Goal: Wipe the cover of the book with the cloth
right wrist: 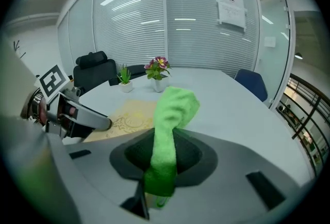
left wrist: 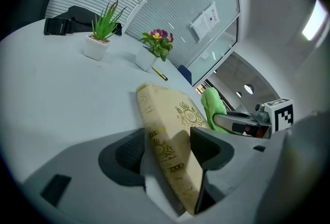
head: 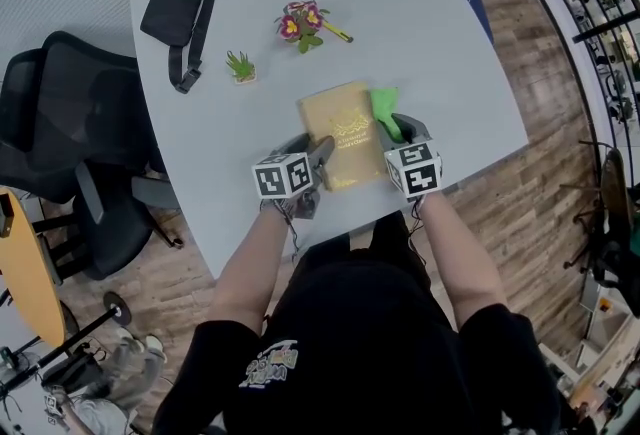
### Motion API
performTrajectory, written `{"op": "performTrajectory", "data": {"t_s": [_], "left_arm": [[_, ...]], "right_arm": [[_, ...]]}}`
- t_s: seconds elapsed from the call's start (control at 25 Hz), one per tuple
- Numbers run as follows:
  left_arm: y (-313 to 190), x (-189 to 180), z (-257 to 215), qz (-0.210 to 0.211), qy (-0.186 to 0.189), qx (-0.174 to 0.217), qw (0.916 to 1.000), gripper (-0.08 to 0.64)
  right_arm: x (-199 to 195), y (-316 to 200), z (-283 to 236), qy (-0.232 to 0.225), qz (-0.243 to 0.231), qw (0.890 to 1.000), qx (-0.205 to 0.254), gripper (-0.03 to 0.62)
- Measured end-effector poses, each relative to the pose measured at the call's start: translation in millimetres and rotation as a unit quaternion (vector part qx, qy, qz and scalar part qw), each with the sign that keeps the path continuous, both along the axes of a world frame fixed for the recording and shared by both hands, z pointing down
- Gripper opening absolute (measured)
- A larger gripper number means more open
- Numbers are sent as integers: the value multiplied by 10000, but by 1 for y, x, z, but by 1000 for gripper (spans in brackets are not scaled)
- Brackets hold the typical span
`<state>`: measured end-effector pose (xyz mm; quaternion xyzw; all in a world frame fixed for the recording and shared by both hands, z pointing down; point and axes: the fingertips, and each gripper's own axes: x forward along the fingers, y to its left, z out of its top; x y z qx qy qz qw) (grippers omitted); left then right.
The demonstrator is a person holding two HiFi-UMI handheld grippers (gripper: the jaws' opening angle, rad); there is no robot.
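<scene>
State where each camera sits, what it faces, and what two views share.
Head view: on the person's head, looking down at the table; both forearms, left gripper and right gripper show.
Left gripper view: on that gripper, looking along jaws shut on the book; right gripper shows beyond.
Right gripper view: on that gripper, looking along jaws shut on the cloth; left gripper shows at left.
Both gripper views share book, cloth and two plants.

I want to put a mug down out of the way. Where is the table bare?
Widest: the right side of the table, beyond the flowers and pen, past the cloth. Smaller: left of the book, nearer than the plant and bag. Crowded: the near middle, where the left gripper grips the book and the right gripper holds the cloth.
</scene>
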<state>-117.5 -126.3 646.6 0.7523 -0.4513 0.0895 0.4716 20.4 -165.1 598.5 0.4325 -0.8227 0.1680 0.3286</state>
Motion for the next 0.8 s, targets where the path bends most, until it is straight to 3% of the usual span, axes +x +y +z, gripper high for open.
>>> {"op": "performTrajectory", "data": {"t_s": [0.24,0.52,0.8], "left_arm": [[0,1,0,-1,1,-13,10000,278],[0,0,0,-1,20,-16,10000,278],[0,-1,0,7,43,-39,10000,276]], "right_arm": [[-34,26,-7,-435,-273,9986,-154,97],[-78,66,-3,-1007,-535,9913,-652,97],[-102,109,8,-1243,-862,9831,-1033,97]]}}
